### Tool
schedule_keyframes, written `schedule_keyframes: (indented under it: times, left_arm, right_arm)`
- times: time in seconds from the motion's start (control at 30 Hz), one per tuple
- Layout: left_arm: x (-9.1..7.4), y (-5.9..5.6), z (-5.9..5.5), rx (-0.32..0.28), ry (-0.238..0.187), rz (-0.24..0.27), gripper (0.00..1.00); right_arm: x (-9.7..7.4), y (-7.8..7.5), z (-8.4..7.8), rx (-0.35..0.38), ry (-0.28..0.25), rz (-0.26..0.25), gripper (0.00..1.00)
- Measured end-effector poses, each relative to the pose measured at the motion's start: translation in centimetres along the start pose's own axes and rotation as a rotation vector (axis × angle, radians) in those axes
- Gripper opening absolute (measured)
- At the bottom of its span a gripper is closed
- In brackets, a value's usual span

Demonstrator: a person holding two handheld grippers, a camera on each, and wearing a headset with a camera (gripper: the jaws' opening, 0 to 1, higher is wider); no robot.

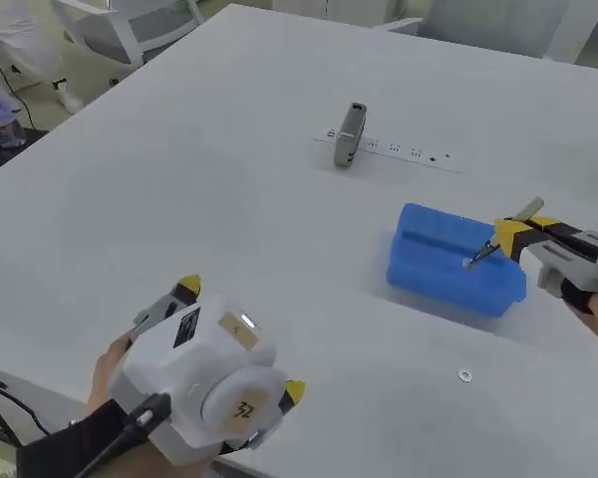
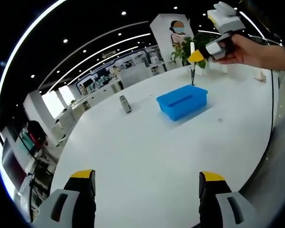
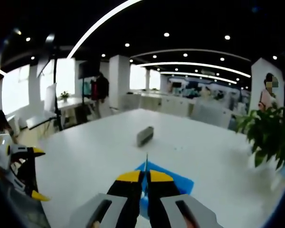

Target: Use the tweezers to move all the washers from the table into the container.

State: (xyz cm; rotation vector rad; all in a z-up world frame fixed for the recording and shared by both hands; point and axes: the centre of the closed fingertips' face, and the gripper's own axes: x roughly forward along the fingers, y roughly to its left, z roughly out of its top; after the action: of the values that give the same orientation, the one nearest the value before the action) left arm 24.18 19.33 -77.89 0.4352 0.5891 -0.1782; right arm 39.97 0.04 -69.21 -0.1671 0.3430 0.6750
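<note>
**Head view.** We look down on a wide white table (image 1: 179, 179), with white chairs (image 1: 130, 30) past its far-left edge. A blue container (image 1: 448, 274) sits toward the right. One washer (image 1: 464, 375) lies on the bare table nearer us, apart from the container. The right tool (image 1: 511, 237) is pressed together on the tweezers (image 1: 483, 252), whose tips hang over the container's open top. We cannot tell whether they carry a washer. The left tool (image 1: 241, 341) is low at the near-left edge, its jaws spread and holding nothing. Farther back, a small grey object (image 1: 350, 132) stands beside a socket strip (image 1: 399, 149) set into the table.

**Left gripper view.** The spread jaws frame bare table. Beyond them is the container (image 2: 182, 100), with the grey object (image 2: 126, 103) to its left. The right tool (image 2: 196, 56) is above the container, and the tweezers (image 2: 192, 73) point down at it. Around us is an open-plan office with rows of ceiling lights.

**Right gripper view.** The jaws pinch the tweezers (image 3: 146, 166) directly above the container (image 3: 180, 183), and the grey object (image 3: 145, 135) is ahead. The left tool (image 3: 35, 173) is at the left edge and a plant (image 3: 268, 133) at the right. A person (image 3: 102, 90) stands near bright windows.
</note>
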Motion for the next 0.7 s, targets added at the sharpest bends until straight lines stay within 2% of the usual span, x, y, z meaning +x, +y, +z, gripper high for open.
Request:
schedule_keyframes:
  times: [0.1,0.4,0.7]
  left_arm:
    - [0.1,-0.1,-0.1,0.003,0.008,-0.006,0.93]
    - [0.2,-0.3,-0.2,0.001,0.016,-0.017,0.92]
    - [0.2,-0.5,-0.2,0.0,0.018,-0.027,0.92]
  right_arm:
    - [0.8,-0.4,0.0,-0.008,0.001,0.002,0.0]
    - [1.8,-1.0,-0.5,-0.011,0.007,-0.005,0.0]
    - [2.4,-1.8,-1.9,-0.022,0.028,-0.016,0.0]
